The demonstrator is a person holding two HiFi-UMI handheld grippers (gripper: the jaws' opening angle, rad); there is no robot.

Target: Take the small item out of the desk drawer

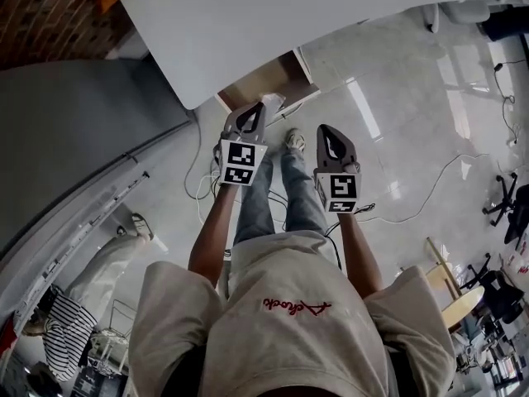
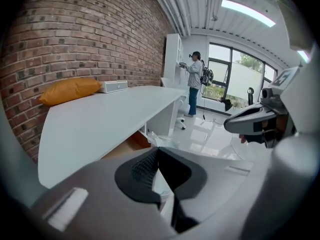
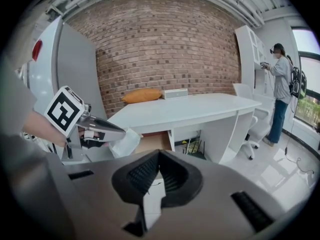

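Both forearms stretched forward, side by side, above person's legs. Left gripper (image 1: 261, 106) angled down toward desk (image 1: 248, 23), jaws pinched on small white crinkly packet (image 3: 122, 143). Packet in air, just outside open drawer (image 1: 263, 79). Right gripper (image 1: 324, 131) just beside, slightly nearer body, jaws together, empty. Red script on shirt (image 1: 248, 337), unreadable. Marker cubes (image 1: 240, 162) show black-and-white squares only.

A white desk (image 3: 200, 109) fills the middle of the right gripper view. An orange cushion (image 3: 142, 95) and a white box (image 3: 175, 93) lie side by side at its back edge. Cables (image 1: 438, 180) trail across the glossy floor (image 1: 397, 81) at the right of the head view.
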